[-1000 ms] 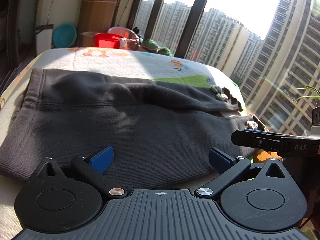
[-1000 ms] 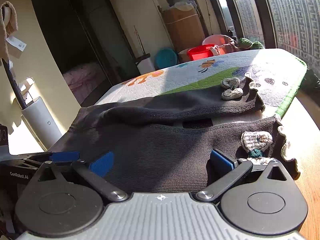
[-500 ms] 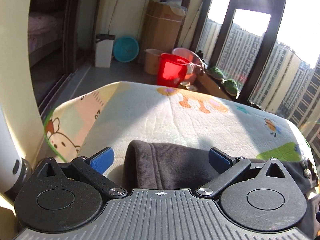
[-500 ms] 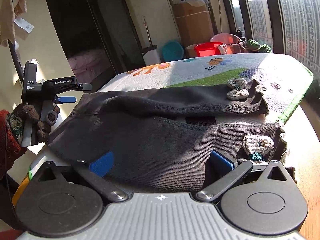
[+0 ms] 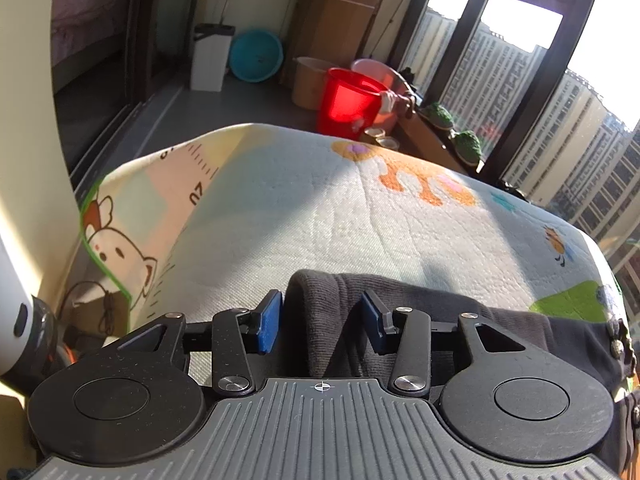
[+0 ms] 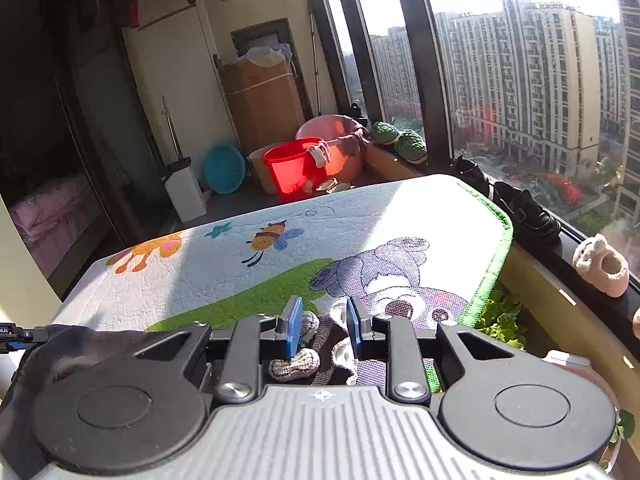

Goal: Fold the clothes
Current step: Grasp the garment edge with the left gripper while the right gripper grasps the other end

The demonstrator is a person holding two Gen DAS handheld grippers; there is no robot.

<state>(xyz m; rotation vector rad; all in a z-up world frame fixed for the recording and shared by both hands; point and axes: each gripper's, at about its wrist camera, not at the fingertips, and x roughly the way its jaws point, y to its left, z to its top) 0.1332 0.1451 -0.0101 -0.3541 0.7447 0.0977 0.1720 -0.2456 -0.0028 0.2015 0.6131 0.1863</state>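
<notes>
Left wrist: L gripper (image 5: 322, 322) astride grey garment (image 5: 440, 320), jaws partly closed.

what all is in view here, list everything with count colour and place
sweater: 1, dark grey, on the mat, each end between a gripper's fingers
mat: 1, pale with cartoon animals, green edge, covering the table
bucket: 1, red, on the floor past the mat
basins: 2, one teal, one pink, on the floor by the bucket
box: 1, brown cardboard, against the far wall
shoes: black pair on the window sill
slipper: 1, pink, on the sill, right
left gripper: black, blue pads, partly closed around the sweater's rolled edge
right gripper: black, blue pads, narrow gap over the trimmed end
</notes>
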